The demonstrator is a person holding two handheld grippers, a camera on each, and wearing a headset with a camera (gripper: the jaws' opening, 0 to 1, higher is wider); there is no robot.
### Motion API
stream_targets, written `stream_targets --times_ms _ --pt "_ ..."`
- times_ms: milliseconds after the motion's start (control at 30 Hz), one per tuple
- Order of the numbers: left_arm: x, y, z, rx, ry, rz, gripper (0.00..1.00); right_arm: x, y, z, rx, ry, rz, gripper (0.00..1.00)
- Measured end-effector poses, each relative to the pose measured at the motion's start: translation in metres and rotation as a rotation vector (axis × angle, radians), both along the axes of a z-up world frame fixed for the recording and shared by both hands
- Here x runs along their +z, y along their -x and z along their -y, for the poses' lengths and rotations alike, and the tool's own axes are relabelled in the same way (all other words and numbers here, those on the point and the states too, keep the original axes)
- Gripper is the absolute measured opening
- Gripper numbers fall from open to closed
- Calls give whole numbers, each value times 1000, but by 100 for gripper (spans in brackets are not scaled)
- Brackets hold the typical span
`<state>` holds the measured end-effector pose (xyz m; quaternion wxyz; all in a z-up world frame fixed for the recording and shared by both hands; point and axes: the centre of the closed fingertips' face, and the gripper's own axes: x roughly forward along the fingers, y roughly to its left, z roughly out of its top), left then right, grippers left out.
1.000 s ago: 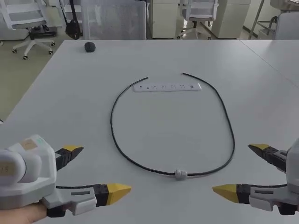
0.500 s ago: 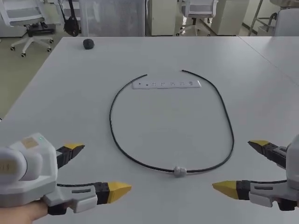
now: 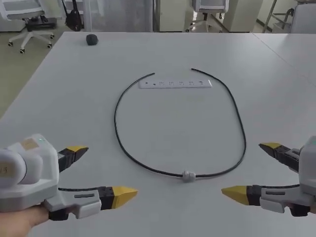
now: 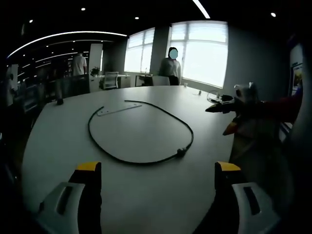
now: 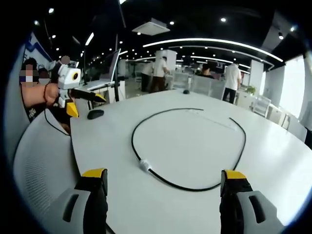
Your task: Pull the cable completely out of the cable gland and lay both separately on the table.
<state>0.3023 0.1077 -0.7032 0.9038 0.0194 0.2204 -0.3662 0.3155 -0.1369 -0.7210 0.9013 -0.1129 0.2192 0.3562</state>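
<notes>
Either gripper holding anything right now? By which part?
Nothing held. The left gripper and right gripper are both open, jaws empty, short of the cable and cable gland lying on the table.

Left tongs (image 3: 112, 170) agape, right tongs (image 3: 241, 168) agape

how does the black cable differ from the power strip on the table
The cable is black, thin and bent into an open loop; the power strip is white, flat and straight. The cable carries a grey gland at its near side; the power strip has nothing on it. Both lie flat on the table.
</notes>
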Motion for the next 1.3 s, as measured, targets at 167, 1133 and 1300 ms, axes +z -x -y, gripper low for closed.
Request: stream_targets --times_ms 167,1133,1300 --pt "0 0 0 -1 -2 3 97 -2 0 0 0 1 -5 97" --pt "-8 6 5 -16 -9 -6 95 -13 2 -32 185 104 -57 70" --pt "-11 7 4 -17 -12 -6 95 -25 -2 -43 252 152 -72 60"
